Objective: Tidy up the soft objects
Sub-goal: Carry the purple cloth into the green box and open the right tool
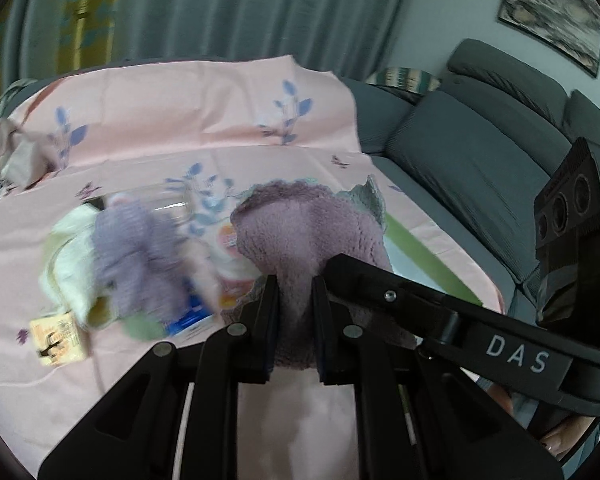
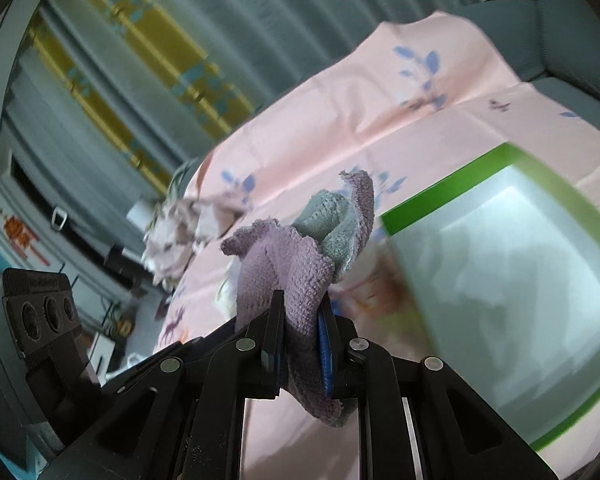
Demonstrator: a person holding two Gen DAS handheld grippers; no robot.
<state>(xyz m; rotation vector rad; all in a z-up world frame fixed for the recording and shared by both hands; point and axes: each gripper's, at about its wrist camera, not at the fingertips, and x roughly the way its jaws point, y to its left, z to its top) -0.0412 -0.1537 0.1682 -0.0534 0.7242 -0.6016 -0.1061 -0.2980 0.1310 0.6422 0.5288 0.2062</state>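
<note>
Setting: we note a grey sofa (image 1: 460,152) covered by a pink cloth printed with blue leaves (image 1: 204,112), with grey-green curtains (image 1: 220,4) behind.

Far left: a crumpled beige fabric bundle (image 1: 12,152) lies at the cloth's edge, well apart from the work.

Left of centre: a blurred heap of cream and lilac soft items (image 1: 112,256) lies on the cloth beside a small yellow card tag (image 1: 58,338). We cannot identify the pieces.

Left gripper (image 1: 295,312): clamped on the fuzzy mauve towel with a grey-green underside (image 1: 300,220).

Right gripper (image 2: 300,332): also clamped on the same towel (image 2: 288,272), which is bunched and held off the cloth between the two tools.

Right: a translucent bin with a green rim (image 2: 440,196) stands open, just beside the towel.

Key relation: in our judgement, the bin lies to the right of the towel, nearer the right gripper.

Obscured: the bin's interior is blurred and its far side is cut off; the towel's lower end hides behind the fingers.
</note>
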